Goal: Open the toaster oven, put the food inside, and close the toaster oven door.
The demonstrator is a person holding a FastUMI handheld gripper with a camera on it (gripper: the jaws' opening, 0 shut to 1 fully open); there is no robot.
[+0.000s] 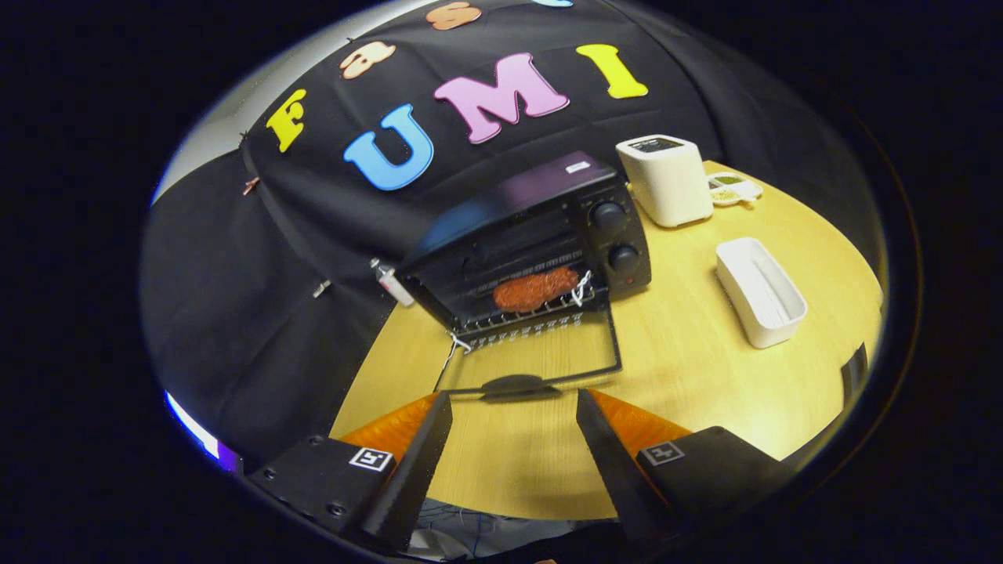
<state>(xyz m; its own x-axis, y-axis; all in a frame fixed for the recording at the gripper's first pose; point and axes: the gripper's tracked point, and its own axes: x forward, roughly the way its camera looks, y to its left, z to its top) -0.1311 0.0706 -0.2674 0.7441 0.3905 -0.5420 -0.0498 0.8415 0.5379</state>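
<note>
1. Gripper view, tongs: the tongs (513,403) are released, with the two fingers spread well apart and nothing between them. Both fingertips (443,401) sit just short of the handle (517,385) of the oven door, one to each side of it, without visibly touching it.
2. Gripper view, toaster oven: the black toaster oven (533,235) stands on the wooden bench (682,368), beyond the fingers. Two round knobs (615,235) sit one above the other on its front panel, beside the opening.
3. Gripper view, door: the door (541,352) is folded fully down and lies roughly flat over the bench. Its glass is transparent, so the bench surface shows through the frame.
4. Gripper view, food: the reddish-brown food (535,289) lies inside the oven cavity on the wire rack (521,317), towards the knob side of the opening.
5. Gripper view, other items on the bench:
   - a white toaster (666,180) stands just behind the oven, on its knob side;
   - a small divided dish (733,189) sits close beside that toaster, farther from the oven;
   - a white rectangular tray (762,291) lies well apart from the oven, on the knob side;
   - a small white object (392,283) lies at the oven's opposite side, against the booth wall; its type cannot be determined.
</note>
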